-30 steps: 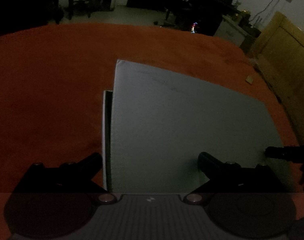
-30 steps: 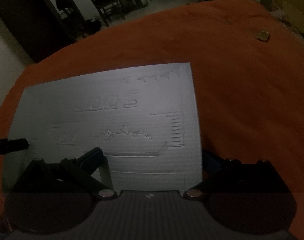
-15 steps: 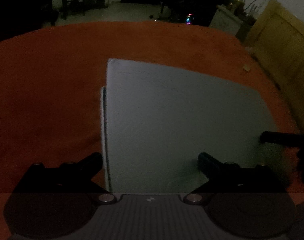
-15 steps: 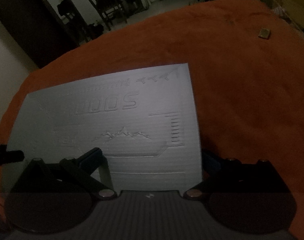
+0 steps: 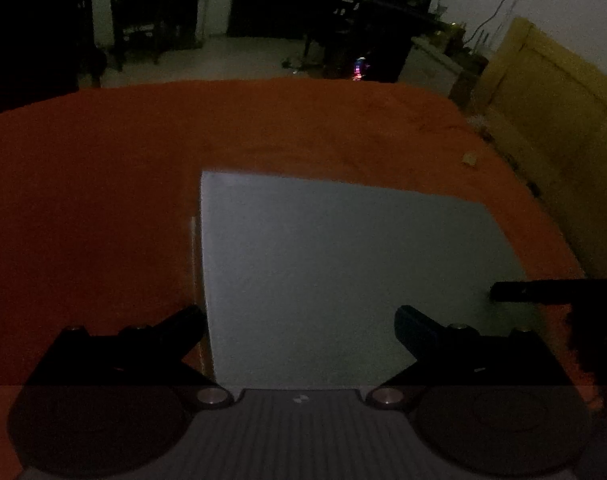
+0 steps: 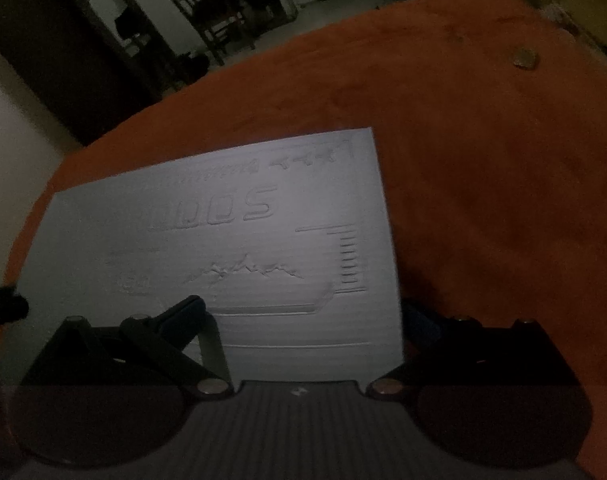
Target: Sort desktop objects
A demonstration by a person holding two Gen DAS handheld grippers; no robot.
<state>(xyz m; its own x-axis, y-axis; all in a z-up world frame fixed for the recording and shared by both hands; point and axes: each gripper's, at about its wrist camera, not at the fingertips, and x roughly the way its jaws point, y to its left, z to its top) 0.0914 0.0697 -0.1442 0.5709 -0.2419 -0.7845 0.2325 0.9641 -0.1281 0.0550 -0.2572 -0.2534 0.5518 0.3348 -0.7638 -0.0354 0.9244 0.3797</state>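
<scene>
Left wrist view: two claws straddle pale board on orange desk

A flat pale grey-blue embossed board (image 5: 343, 280) lies on the orange cloth-covered desk (image 5: 103, 200). The left claw (image 5: 299, 328) and right claw (image 6: 303, 320) each stand spread across opposite edges of it, released. A small tan object (image 6: 525, 58) sits well apart.

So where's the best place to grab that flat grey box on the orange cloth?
Take the grey box by its short side edges, coming in low and level from either end. It is wide, thin and lies flat on the orange cloth, so only its edges offer purchase.
</scene>
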